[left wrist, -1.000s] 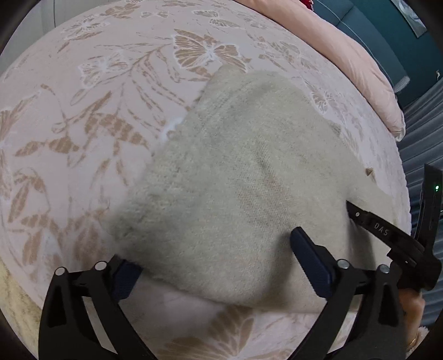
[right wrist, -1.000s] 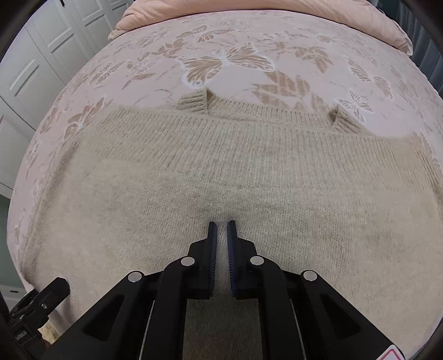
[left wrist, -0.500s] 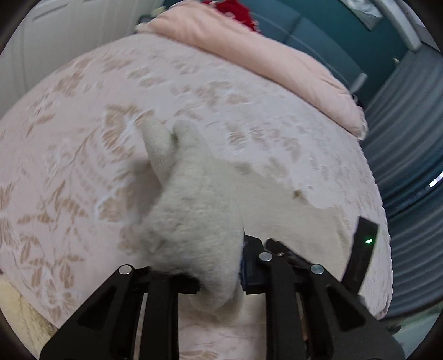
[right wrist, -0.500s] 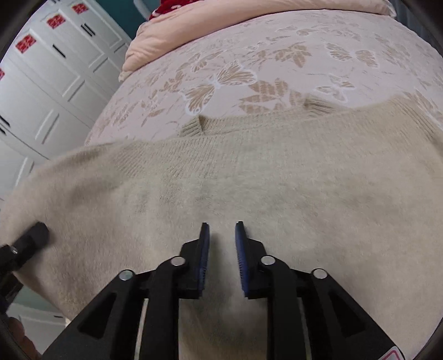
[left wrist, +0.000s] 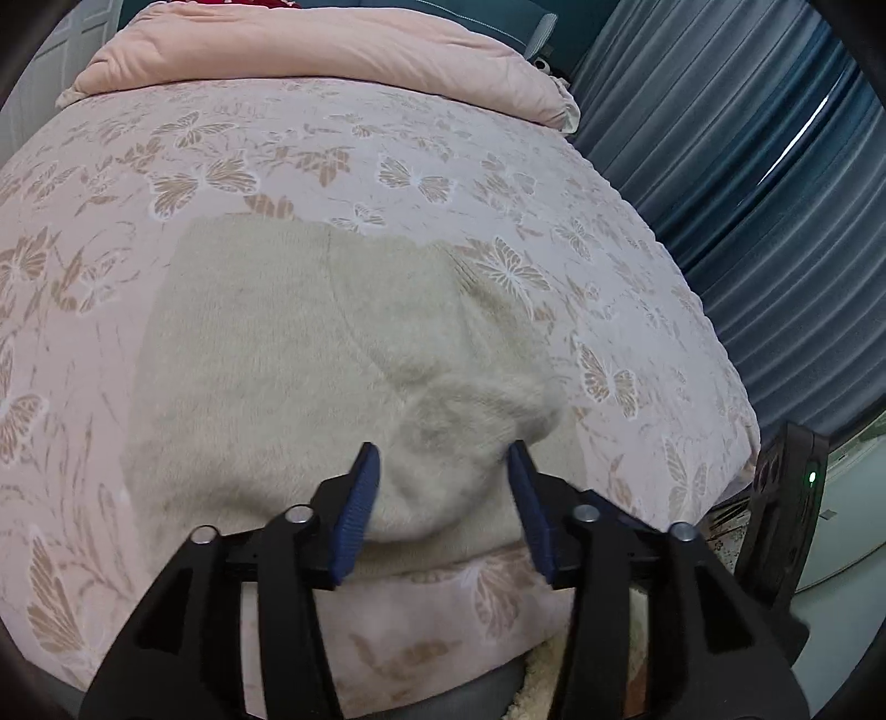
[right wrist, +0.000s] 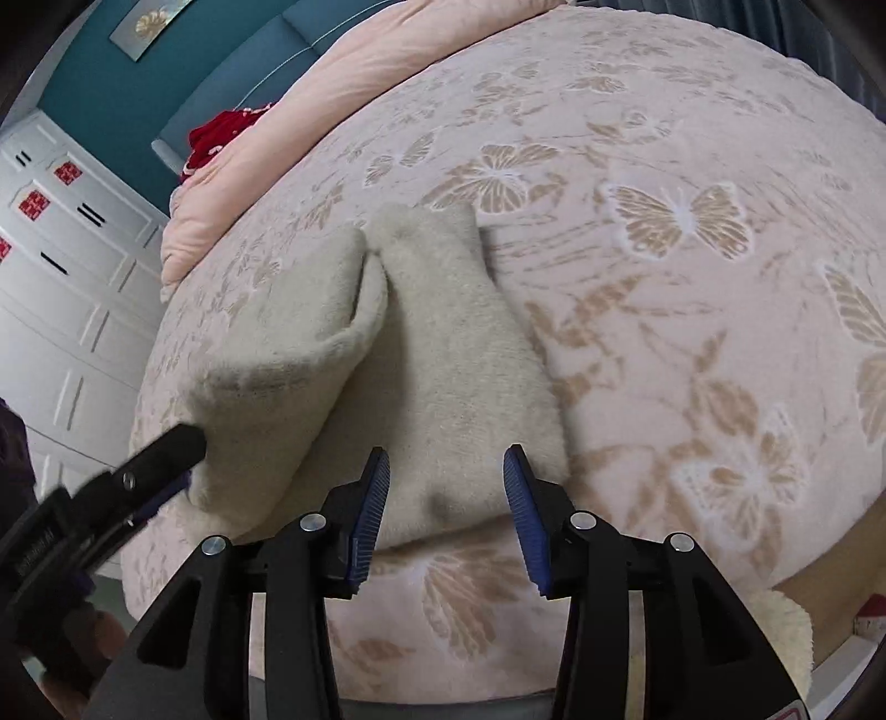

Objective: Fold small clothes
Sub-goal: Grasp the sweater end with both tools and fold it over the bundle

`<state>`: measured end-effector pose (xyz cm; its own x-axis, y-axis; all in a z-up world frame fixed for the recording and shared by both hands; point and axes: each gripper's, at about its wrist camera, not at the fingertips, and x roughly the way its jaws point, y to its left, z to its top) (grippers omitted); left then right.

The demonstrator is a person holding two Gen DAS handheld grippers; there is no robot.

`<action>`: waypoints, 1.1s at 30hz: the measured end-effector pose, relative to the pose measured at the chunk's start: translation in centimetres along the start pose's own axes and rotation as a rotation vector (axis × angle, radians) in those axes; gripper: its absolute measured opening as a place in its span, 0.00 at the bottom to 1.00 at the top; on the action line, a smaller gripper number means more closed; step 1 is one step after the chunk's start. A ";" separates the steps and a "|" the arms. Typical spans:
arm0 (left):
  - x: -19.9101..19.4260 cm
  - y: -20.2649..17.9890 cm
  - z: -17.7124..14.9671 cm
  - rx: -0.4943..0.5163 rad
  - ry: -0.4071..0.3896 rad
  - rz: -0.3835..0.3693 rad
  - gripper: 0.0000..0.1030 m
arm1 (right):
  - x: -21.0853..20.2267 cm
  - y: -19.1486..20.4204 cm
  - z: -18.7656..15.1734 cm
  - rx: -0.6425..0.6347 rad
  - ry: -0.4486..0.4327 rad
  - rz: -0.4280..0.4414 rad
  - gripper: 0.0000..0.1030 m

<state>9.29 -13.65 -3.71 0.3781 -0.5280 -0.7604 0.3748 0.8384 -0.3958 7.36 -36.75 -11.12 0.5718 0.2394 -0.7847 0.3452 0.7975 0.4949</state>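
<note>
Both grippers sit parted at the near edge of the bed, holding nothing: left gripper (left wrist: 443,498) and right gripper (right wrist: 446,498), each straddling the near hem of the beige knit sweater (left wrist: 288,360). It lies partly folded on the butterfly bedspread (left wrist: 387,166). Looks soft, light and floppy, so I'd pinch a doubled edge or corner. Pink duvet (left wrist: 310,50) sits farthest back.
</note>
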 end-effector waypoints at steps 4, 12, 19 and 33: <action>-2.3 2.6 -2.5 0.096 -0.040 0.147 0.73 | -1.3 0.7 0.0 0.036 -0.031 0.088 0.57; 0.0 5.1 -5.3 0.318 0.035 0.378 0.80 | 1.1 6.5 2.1 0.023 0.045 0.161 0.71; 2.8 7.9 -3.8 0.122 0.103 0.345 0.41 | 2.5 11.0 4.1 -0.054 0.051 0.173 0.18; 4.0 7.7 -3.7 0.086 0.123 0.331 0.32 | 1.9 -0.5 2.5 0.056 -0.028 0.065 0.16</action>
<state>10.59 -8.85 -11.70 0.3881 -0.2048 -0.8986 0.3212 0.9439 -0.0764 10.08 -38.10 -11.96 0.6148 0.2731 -0.7399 0.3474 0.7485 0.5649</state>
